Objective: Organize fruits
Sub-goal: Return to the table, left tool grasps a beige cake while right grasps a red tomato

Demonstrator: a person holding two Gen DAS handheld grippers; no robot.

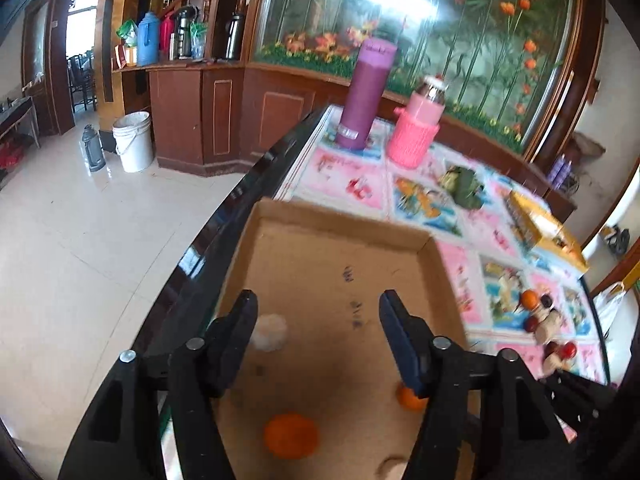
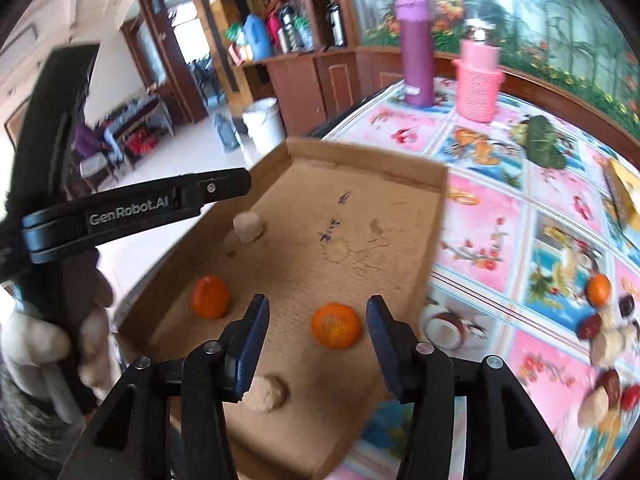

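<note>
A shallow cardboard box [image 2: 416, 176] [image 1: 344, 222] lies on the table's left side. In it lie two oranges [image 2: 336, 325] [image 2: 210, 296], also in the left wrist view [image 1: 291, 435] [image 1: 409, 398], and pale tan lumps [image 2: 249, 227] [image 2: 267, 393]. My right gripper [image 2: 318, 312] is open, its fingers either side of the nearer orange, a little above it. My left gripper [image 1: 318, 312] is open and empty over the box; it shows from the side in the right wrist view [image 2: 160, 200]. Loose fruit lies to the right: an orange [image 2: 599, 289], red dates [image 2: 610, 383], pale pieces [image 1: 546, 328].
A purple flask [image 1: 366, 94], a pink knitted-cover bottle [image 1: 416, 128], a green bundle [image 1: 464, 186] and a yellow box [image 1: 544, 226] stand on the flowered tablecloth [image 2: 480, 216]. The table's dark left edge [image 1: 256, 184] drops to the tiled floor with a white bucket [image 1: 134, 140].
</note>
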